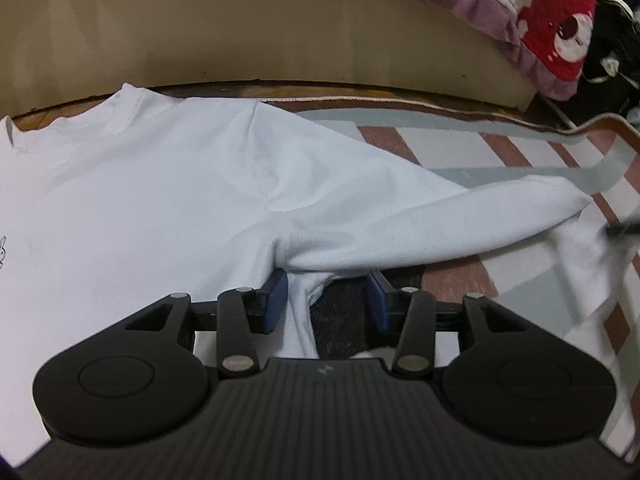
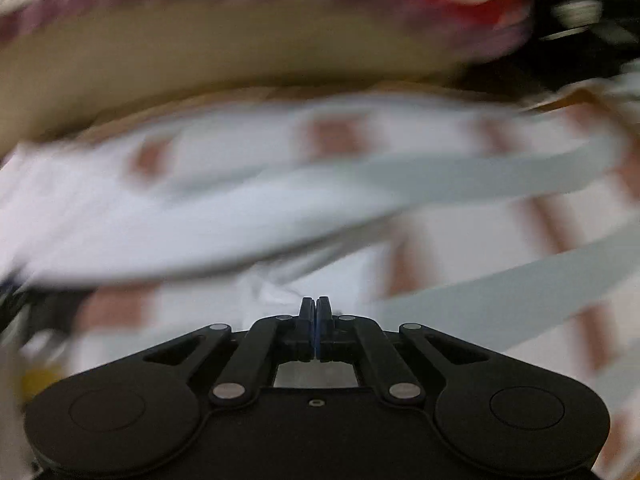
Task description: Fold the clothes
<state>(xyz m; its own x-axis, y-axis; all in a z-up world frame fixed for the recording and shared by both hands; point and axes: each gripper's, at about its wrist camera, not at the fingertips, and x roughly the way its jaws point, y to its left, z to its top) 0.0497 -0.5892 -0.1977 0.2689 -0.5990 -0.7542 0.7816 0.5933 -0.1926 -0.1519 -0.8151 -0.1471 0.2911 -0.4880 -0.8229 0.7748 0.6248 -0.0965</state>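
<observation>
A white long-sleeved sweatshirt [image 1: 160, 200] lies flat on a striped rug [image 1: 460, 144], collar toward the far side. Its sleeve [image 1: 440, 220] stretches out to the right. My left gripper [image 1: 327, 296] is open at the armpit, where a fold of white cloth hangs loose between the blue pads [image 1: 276, 300] and the sleeve drapes over their tips. The right wrist view is badly blurred. In it my right gripper [image 2: 316, 306] is shut, fingertips at the edge of the white cloth [image 2: 160, 232]. Whether any cloth is pinched there cannot be made out.
The beige side of a bed [image 1: 280, 32] runs along the far edge of the rug. A purple-trimmed blanket with a red bear print [image 1: 560, 28] hangs over it at the upper right. A dark blurred shape [image 1: 620, 230] sits by the sleeve's cuff.
</observation>
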